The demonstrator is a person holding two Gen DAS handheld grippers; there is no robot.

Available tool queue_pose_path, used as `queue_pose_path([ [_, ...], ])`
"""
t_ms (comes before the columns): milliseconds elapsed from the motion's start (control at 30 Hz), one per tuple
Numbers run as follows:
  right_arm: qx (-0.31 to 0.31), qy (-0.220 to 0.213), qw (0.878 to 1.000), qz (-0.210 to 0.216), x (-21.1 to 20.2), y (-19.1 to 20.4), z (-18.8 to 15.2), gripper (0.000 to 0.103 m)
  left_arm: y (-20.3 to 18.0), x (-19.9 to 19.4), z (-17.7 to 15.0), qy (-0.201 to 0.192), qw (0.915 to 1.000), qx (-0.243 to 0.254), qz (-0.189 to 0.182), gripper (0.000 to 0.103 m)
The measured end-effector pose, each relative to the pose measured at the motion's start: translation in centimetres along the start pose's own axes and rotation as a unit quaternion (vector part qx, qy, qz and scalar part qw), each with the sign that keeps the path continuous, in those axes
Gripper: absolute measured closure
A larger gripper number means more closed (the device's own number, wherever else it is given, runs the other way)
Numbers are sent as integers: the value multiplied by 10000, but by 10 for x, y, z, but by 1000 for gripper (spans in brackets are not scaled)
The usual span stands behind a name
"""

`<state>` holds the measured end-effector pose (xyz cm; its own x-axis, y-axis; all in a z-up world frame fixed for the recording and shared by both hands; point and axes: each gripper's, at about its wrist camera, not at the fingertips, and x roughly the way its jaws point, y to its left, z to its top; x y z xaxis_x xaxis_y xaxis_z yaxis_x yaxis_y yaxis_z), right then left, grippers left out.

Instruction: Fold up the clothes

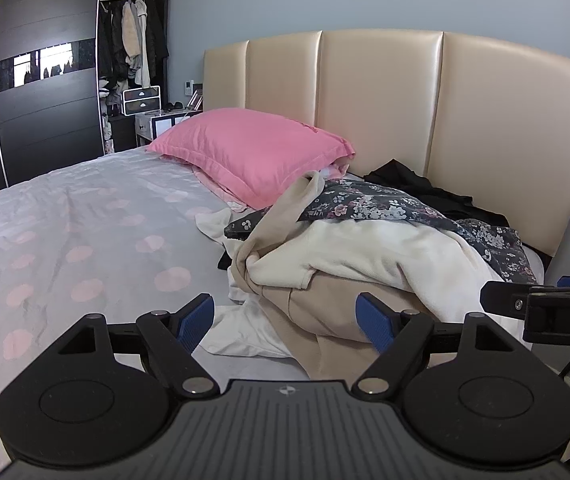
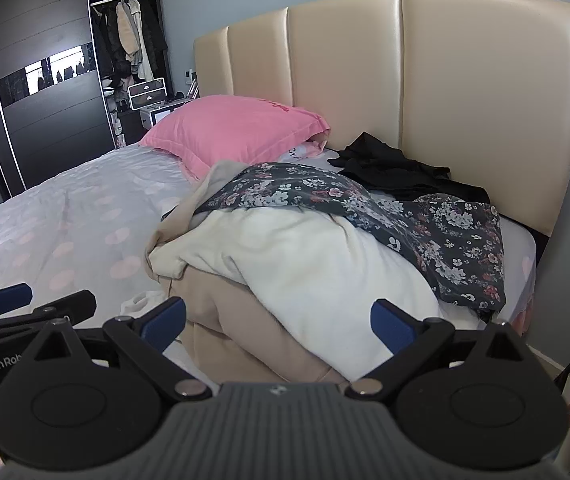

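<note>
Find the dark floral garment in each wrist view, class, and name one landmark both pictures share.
Left wrist view: the dark floral garment lies right of centre, draped over the clothes pile, below the headboard.
Right wrist view: the same garment runs from centre to the right, over the cream garment.
Shared landmark: the pink pillow, left of it.

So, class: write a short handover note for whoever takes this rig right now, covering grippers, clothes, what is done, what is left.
Left gripper: open, empty, above the near edge of the pile.
Right gripper: open, empty, beside it.
Clothes: one heap on the bed by the pink pillow: floral piece on top, cream top, beige garment, black item at the headboard.
Done: nothing folded.
Left: all of it.
</note>
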<state>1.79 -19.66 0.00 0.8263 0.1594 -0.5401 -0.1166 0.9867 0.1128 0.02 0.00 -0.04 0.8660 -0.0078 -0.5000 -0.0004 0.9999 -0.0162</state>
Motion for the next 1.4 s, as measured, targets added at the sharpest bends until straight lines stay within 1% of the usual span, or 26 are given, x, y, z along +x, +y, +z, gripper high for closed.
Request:
queue_pose_path([
  [267,10,-8,10000,-48,-1,2,1,3,-1,2,-6,24,10000,62,61,25],
  [333,12,-10,10000,-59,-2,3,1,3,1,7,-4,116,9999,57,50,25],
  [467,-13,-1,10000,-44,-3,4,1,3,0,7,-6,98,9999,28,63,25],
  [700,-160,-48,9999,-34,-4,7,1,3,0,7,-6,154,9999,23,55,25],
  [867,-80,-20,10000,-16,-1,4,0,3,-1,5,-4,160,9998,46,55,25],
  [1400,-112,-20,9999,-12,-1,6,0,3,-5,9,-6,241,9997,45,56,25],
])
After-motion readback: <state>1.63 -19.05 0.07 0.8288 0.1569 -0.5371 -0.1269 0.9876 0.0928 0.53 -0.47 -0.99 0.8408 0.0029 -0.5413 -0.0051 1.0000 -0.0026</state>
